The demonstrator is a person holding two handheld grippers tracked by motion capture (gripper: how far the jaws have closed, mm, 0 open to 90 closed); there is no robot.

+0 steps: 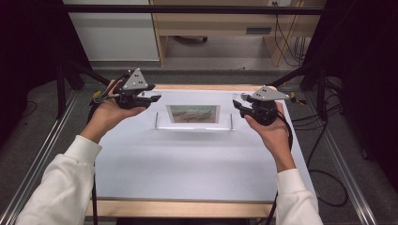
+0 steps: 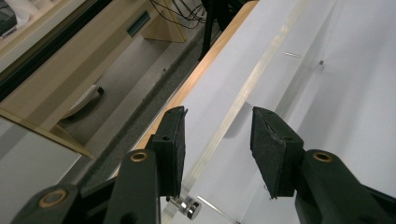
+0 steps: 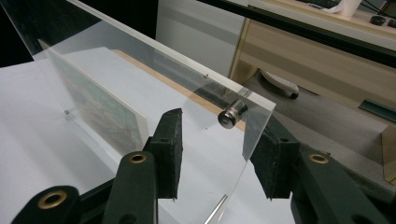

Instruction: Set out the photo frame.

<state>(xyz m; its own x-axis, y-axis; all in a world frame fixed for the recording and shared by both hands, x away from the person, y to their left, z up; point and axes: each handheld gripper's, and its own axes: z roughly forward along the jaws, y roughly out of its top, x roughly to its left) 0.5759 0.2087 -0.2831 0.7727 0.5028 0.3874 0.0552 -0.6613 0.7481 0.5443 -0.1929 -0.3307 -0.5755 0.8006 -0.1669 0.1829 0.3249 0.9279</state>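
A clear acrylic photo frame (image 1: 193, 123) stands upright mid-table on the white tabletop (image 1: 187, 164), with a greenish picture (image 1: 193, 114) inside it. My left gripper (image 1: 155, 98) is at the frame's left end, open. The panel's thin edge (image 2: 243, 93) runs between its jaws, and a metal standoff (image 2: 187, 207) sits low by the left jaw. At the frame's right end my right gripper (image 1: 237, 104) is also open. Its jaws stand either side of the panel's corner (image 3: 252, 121), near a metal standoff (image 3: 232, 114). The picture (image 3: 107, 112) shows edge-on.
A wooden desk (image 1: 216, 23) and a white cabinet (image 1: 117, 33) stand beyond the table's far edge. Cables (image 1: 328, 140) trail on the floor at the right. Metal rails (image 1: 42, 154) run along both sides. The near half of the tabletop is bare white.
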